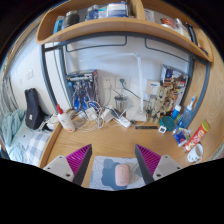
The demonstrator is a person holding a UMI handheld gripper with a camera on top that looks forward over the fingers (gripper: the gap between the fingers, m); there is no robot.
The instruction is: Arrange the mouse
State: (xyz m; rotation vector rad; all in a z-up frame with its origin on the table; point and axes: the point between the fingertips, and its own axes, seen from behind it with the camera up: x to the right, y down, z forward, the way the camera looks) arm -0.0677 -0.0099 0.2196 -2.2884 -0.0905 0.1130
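A white mouse (122, 174) lies on a pale blue mouse mat (101, 172) on the wooden desk (112, 142). It rests between my two fingers, nearer the right one, with a gap on each side. My gripper (115, 160) is open, its magenta pads (79, 158) spread wide at either side of the mat. The mouse rests on the mat on its own.
Beyond the fingers, the back of the desk is crowded: tangled cables and plugs (100, 108), a white bottle (66, 118), small boxes and a red-labelled tube (197, 134) at the right. A wooden shelf (110, 28) hangs overhead. A black bag (36, 106) stands left.
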